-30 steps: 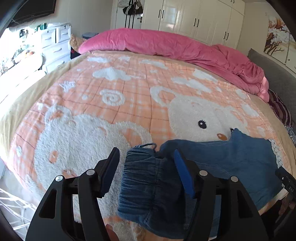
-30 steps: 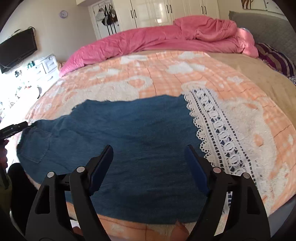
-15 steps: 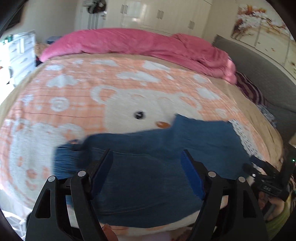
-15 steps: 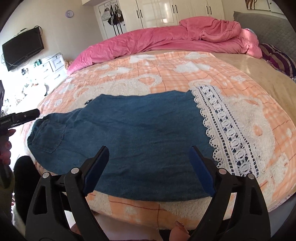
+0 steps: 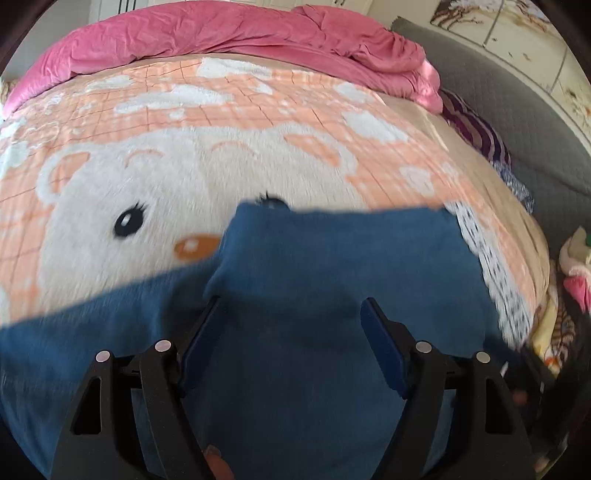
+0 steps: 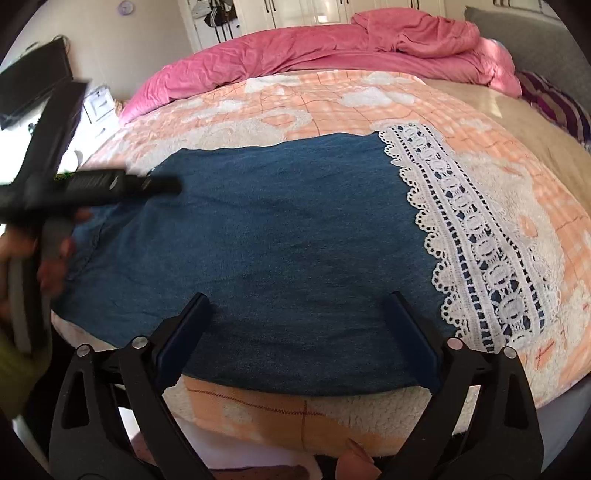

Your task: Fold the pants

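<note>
Now the blue pants (image 6: 288, 236) lie flat on the peach bear blanket (image 6: 369, 96), near the bed's front edge. Both the left gripper (image 5: 290, 314) and the right gripper (image 6: 297, 308) are wide apart above them, holding nothing.

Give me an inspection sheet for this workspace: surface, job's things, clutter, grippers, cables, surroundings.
Surface: bed with a peach plaid blanket showing a white bear print.
Job's things: blue denim pants spread flat near the bed's front edge, with a white lace hem at the right end.
Clutter: pink duvet bunched along the far side; striped fabric at the right edge.
Grippers: left gripper open above the denim, gripping nothing; right gripper open over the front edge of the pants, also gripping nothing.
Cables: nothing seen.
Surroundings: white wardrobe doors, wall clock, dark screen on the left, grey headboard on the right.
</note>
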### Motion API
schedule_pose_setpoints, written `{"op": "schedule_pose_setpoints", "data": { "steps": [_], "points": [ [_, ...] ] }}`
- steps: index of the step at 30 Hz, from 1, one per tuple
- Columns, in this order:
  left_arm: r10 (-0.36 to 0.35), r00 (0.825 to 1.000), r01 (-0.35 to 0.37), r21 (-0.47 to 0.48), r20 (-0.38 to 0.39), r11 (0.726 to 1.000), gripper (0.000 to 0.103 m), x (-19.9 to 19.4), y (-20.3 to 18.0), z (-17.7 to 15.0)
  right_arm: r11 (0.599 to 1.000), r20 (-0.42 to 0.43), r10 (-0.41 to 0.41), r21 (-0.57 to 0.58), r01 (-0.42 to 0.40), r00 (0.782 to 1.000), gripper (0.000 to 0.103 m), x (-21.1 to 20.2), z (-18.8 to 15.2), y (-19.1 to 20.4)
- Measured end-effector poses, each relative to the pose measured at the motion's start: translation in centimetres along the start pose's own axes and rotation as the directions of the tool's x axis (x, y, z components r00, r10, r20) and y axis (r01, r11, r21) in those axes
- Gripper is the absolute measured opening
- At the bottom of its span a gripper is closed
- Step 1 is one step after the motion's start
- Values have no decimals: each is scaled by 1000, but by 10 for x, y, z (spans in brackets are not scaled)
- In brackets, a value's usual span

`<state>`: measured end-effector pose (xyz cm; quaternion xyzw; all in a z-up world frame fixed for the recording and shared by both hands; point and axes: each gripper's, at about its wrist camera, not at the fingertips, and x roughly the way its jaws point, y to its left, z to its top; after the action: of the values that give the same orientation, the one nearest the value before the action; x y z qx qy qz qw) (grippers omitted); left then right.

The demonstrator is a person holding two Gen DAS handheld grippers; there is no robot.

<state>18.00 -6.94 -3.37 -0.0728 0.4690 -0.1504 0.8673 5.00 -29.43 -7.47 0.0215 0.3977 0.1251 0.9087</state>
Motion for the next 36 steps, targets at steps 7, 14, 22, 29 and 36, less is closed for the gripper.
{"op": "schedule_pose_setpoints", "data": {
  "steps": [7, 14, 22, 29, 36],
  "points": [
    [80, 997, -81, 41, 15, 996, 87, 30, -5, 13, 1000, 23, -1, -20, 2, 1000, 94, 1, -1, 1],
    [-31, 996, 31, -8, 81, 999, 89, -15, -11, 1, 992, 238, 64, 94, -89, 969, 94, -50, 4, -16],
    [-39, 996, 35, 46, 83, 998, 96, -48, -40, -8, 949, 273, -124, 314, 33, 954, 94, -71, 4, -64],
    [-41, 996, 24, 205, 79, 978, 98, -49, -93, 15, 927, 201, -179, 361, 97, 963, 94, -56, -2, -78],
    [-68, 997, 71, 316, -20, 946, 98, -5, -148, 46, 902, 145, -99, 432, 27, 984, 94, -37, -14, -106]
  ]
}}
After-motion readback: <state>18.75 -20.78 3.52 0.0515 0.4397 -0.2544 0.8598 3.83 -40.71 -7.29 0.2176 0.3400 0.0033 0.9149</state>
